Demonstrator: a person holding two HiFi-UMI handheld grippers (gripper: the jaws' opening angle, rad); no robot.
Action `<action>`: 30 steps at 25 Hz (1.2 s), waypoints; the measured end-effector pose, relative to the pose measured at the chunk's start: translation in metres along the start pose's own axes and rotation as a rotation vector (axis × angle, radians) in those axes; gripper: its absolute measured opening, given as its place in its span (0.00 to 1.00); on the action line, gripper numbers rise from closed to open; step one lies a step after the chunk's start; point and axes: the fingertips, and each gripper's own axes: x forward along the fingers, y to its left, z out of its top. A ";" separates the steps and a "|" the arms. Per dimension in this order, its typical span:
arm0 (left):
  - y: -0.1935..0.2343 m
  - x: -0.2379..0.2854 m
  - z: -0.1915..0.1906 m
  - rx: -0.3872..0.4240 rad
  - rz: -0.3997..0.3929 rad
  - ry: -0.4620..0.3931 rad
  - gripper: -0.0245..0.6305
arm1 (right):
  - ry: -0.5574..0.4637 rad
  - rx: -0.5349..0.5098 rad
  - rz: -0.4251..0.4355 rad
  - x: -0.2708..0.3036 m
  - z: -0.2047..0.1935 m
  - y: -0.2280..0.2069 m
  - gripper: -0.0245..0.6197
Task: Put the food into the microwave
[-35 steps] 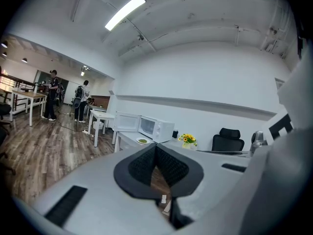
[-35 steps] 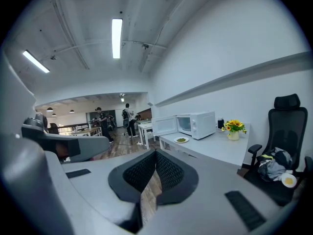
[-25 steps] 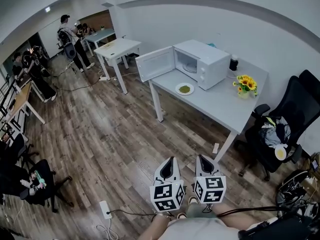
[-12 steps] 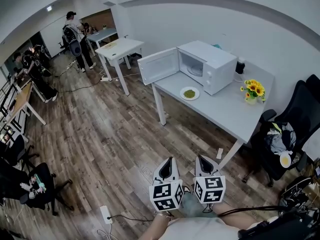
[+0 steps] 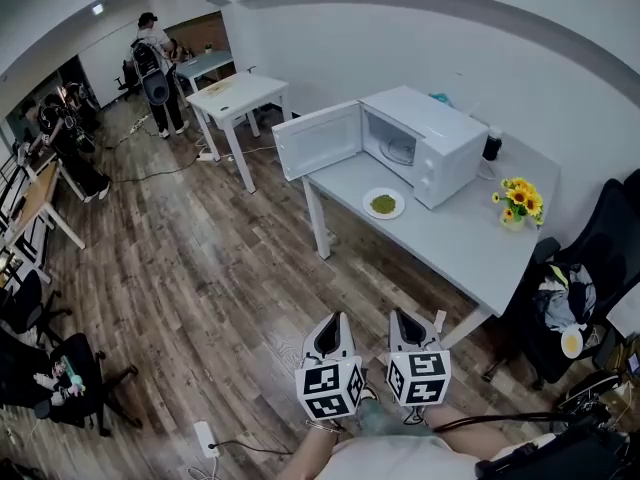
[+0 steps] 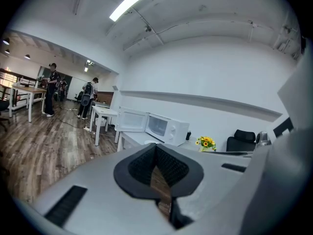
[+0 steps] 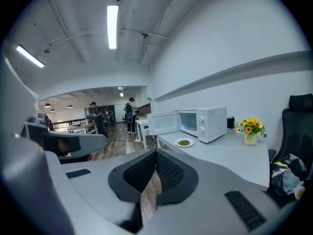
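One plate [image 5: 383, 204] of green food [image 5: 383, 204] is seen on the grey table [image 5: 470, 243], just in front of the one microwave [image 5: 440, 148]. The microwave's door [image 5: 320, 140] is swung wide past the table's left edge. One vase of sunflowers [image 5: 518, 200] is set to the microwave's right. Open wooden floor [image 5: 220, 268] is left between the table and the two grippers. The left gripper [image 5: 336, 320] and right gripper [image 5: 402, 317] are each closed with nothing held.

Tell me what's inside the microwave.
Through its open door, the microwave shows only what looks like a glass turntable. The plate of food is outside, on the table. The cavity's corners are hidden by its walls.
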 end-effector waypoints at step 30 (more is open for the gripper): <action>0.029 0.124 0.024 0.018 0.061 0.048 0.04 | 0.049 0.020 0.054 0.131 0.030 -0.049 0.06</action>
